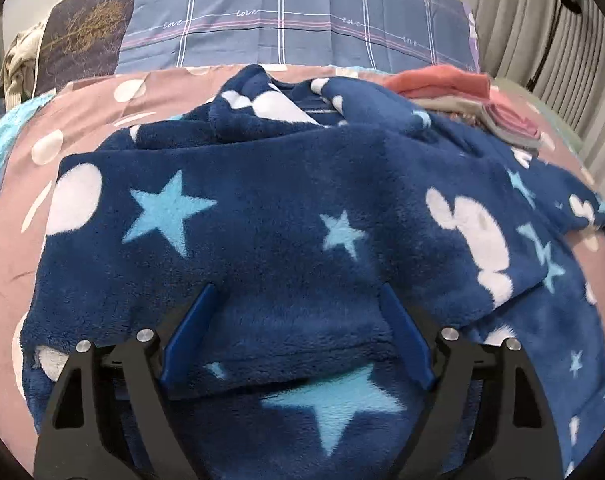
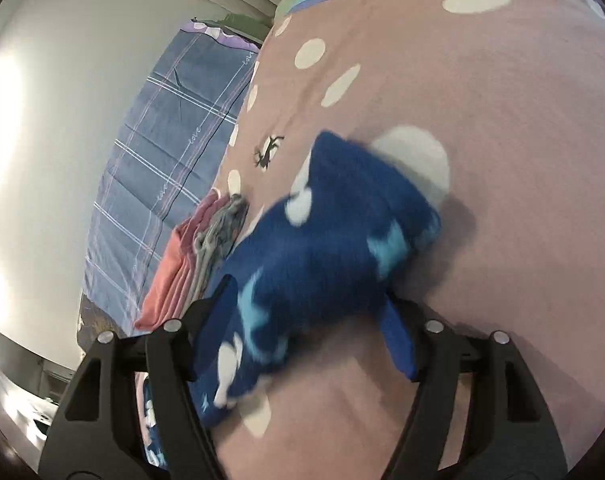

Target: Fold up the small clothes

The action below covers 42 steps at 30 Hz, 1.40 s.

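Navy star-print fleece garment (image 1: pixel 262 208) lies on pink dotted bedsheet (image 1: pixel 18 280). Left gripper (image 1: pixel 296 300) fingers apart over garment's folded flap; right gripper (image 2: pixel 310 316) clamps garment's sleeve, prob. to fold inward.

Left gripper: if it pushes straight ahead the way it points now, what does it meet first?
Most likely the navy fleece garment itself. The left gripper has its fingers spread over a folded layer of it, so further travel presses into that fleece, well short of the folded clothes stack. Depth is uncertain.
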### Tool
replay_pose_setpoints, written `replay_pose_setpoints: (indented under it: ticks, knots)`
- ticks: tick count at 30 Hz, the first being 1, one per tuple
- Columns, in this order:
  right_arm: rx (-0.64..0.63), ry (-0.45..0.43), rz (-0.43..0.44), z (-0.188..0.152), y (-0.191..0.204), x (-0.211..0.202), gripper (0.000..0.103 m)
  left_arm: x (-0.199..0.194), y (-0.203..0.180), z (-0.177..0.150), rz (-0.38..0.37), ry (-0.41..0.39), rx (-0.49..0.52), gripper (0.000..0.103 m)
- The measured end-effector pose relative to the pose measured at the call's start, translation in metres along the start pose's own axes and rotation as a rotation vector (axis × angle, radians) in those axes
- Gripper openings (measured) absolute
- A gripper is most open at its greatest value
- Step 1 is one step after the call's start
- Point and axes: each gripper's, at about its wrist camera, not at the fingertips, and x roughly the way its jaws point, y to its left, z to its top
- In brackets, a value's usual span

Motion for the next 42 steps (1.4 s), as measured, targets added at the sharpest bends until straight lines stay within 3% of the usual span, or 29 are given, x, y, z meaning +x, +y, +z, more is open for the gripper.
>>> replay_pose_setpoints:
  ticks: [2,5,7,11,14,16,18,22,24,29,31,33,34,37,39,42]
  knots:
    - [0.007,0.01,-0.008,0.008,-0.003,0.007,0.017,0.0,0.0,-0.001,0.001,-0.005,0.001,0.084]
    - [-0.014,0.03,0.035,0.007,0.012,0.008,0.011,0.0,-0.003,0.0,0.015,-0.007,0.013,0.084]
    - [-0.184,0.031,0.106,-0.012,0.058,-0.004,0.011,0.0,-0.002,-0.001,0.007,-0.01,0.006,0.084]
    - [-0.448,0.108,0.325,-0.081,0.159,-0.018,0.011,-0.001,0.0,0.001,0.0,-0.013,0.001,0.084]
    - [-0.62,0.2,0.479,-0.165,0.234,-0.014,0.011,-0.001,0.0,0.001,-0.004,-0.015,-0.003,0.084]
    - [-0.706,0.26,0.515,-0.217,0.263,-0.003,0.011,-0.002,0.002,0.001,-0.016,-0.02,-0.012,0.084]
    - [-0.803,0.33,0.495,-0.271,0.279,0.015,0.011,-0.004,0.005,0.001,-0.035,-0.026,-0.027,0.084]
    - [-0.856,0.449,0.394,-0.337,0.266,0.055,0.011,-0.005,0.014,0.002,-0.084,-0.036,-0.068,0.084]
    - [-0.85,0.448,0.354,-0.347,0.252,0.066,0.011,-0.006,0.014,0.002,-0.087,-0.041,-0.07,0.084]
    - [-0.866,0.455,0.382,-0.351,0.246,0.062,0.015,-0.016,0.027,0.004,-0.146,-0.073,-0.138,0.084]
    - [-0.93,0.438,0.397,-0.359,0.251,0.052,0.018,-0.028,0.037,0.007,-0.182,-0.099,-0.194,0.084]
    - [-0.983,0.418,0.423,-0.357,0.259,0.05,0.049,-0.044,0.049,0.01,-0.238,-0.141,-0.246,0.084]
    - [-1.005,0.4,0.436,-0.359,0.263,0.045,0.052,-0.052,0.053,0.011,-0.264,-0.16,-0.26,0.084]
    - [-1.048,0.42,0.47,-0.367,0.268,0.044,0.053,-0.066,0.064,0.014,-0.389,-0.188,-0.331,0.085]
    - [-1.082,0.438,0.459,-0.374,0.266,0.044,0.045,-0.063,0.062,0.017,-0.485,-0.16,-0.365,0.086]
    - [-1.104,0.422,0.421,-0.378,0.266,0.044,0.032,-0.05,0.041,0.017,-0.518,-0.096,-0.328,0.087]
